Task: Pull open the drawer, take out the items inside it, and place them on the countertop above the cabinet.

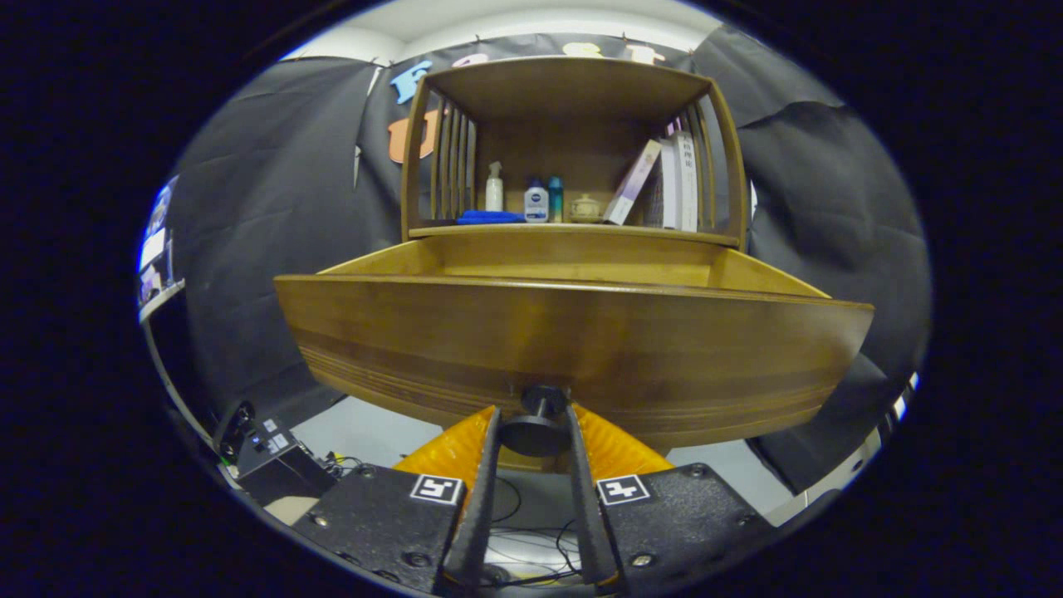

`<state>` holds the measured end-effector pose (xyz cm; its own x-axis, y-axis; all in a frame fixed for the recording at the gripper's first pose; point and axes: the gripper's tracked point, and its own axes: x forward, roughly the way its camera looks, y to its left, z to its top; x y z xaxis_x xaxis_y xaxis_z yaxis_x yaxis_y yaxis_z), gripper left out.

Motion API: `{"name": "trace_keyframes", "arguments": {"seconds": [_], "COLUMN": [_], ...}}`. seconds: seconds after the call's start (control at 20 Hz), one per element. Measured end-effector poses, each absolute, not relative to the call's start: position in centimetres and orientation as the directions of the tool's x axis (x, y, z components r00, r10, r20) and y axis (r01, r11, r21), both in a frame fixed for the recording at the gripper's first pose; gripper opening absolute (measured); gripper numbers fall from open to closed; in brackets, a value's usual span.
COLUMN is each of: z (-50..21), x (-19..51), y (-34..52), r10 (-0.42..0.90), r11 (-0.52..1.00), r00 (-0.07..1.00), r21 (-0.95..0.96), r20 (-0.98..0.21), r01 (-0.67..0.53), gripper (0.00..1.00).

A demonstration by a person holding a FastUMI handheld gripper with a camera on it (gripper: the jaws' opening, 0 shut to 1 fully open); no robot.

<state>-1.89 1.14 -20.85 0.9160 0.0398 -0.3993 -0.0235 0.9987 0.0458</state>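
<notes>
Wood drawer (573, 332) pulled out | gripper (534, 419) fingers clamped on black knob (536, 423) | narrow gap

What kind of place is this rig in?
Likely a staged recording booth: black cloth wall behind a wooden cabinet, electronics box and cables on the floor. The gripper is shut on the drawer knob.

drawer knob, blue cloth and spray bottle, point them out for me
drawer knob (536, 425), gripper view, on its round dark head between the gripper fingers
blue cloth (488, 218), gripper view, on the middle of its folded top
spray bottle (494, 189), gripper view, on its white body
</notes>
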Motion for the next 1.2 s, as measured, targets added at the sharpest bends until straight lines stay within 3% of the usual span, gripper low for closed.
{"name": "trace_keyframes", "arguments": {"seconds": [0.35,0.75,1.2], "z": [-12.4,-10.0,-14.6], "x": [-2.8,5.3,11.1], "y": [4.1,2.8,1.7], "r10": [0.292,0.299,0.275], "r11": [0.955,0.949,0.949], "r00": [0.875,0.783,0.503], "r21": [0.170,0.083,0.146], "r20": [-0.386,-0.546,-0.819], "r01": [-0.243,-0.304,-0.281], "gripper": [0.66,0.76,0.77]}}
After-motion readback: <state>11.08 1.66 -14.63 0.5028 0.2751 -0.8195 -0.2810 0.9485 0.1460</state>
